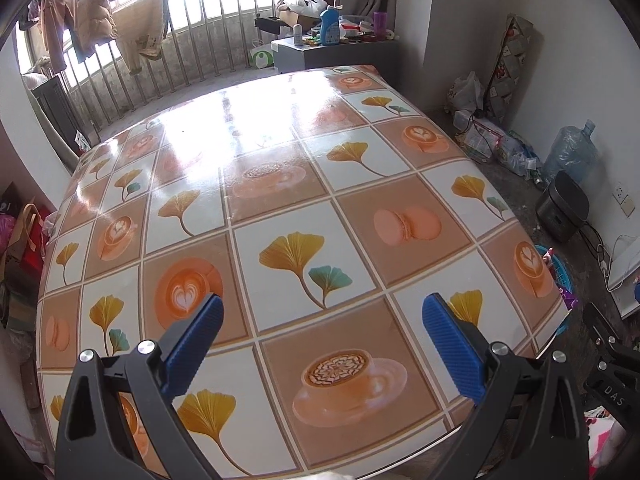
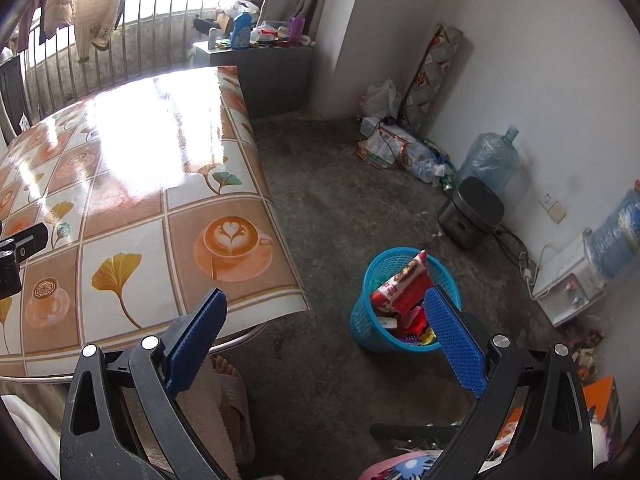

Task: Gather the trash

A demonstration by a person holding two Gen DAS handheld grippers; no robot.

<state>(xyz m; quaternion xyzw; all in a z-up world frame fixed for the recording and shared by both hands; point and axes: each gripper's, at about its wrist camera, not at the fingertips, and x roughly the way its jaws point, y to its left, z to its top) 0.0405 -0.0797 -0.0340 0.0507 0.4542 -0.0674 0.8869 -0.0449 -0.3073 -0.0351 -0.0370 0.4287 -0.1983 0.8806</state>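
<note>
The left hand-held gripper (image 1: 322, 338) is held wide open over the patterned bench (image 1: 280, 208), with nothing between its blue pads. The right hand-held gripper (image 2: 326, 334) is likewise spread wide and empty, held past the bench edge above the floor (image 2: 340, 200). Beyond it, a blue basket (image 2: 370, 322) is seen on the floor; a red wrapper (image 2: 402, 286) is propped in it, its long axis tilted, upper end up and to the right.

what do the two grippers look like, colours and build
Both match: the left gripper and right gripper each have two flat blue fingers with ribbed or dimpled pads, mounted on black plastic arms with triangular cut-outs and round silver bolt heads. No cables or sleeves show.
</note>
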